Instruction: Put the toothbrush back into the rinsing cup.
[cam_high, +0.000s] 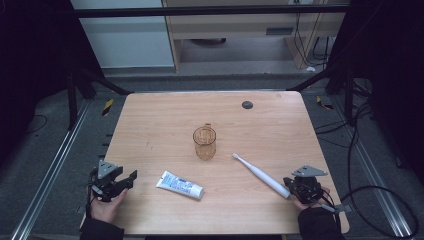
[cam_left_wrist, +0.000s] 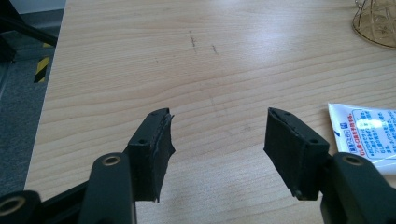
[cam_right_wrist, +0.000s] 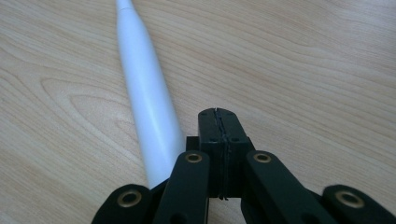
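R gripper beside toothbrush; tube text unreadable.

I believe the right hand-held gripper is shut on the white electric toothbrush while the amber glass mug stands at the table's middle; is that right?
Not quite: the right hand-held gripper is shut on nothing, its jaws pressed together beside the white electric toothbrush, as the right gripper view shows. The amber glass mug does stand at the table's middle.
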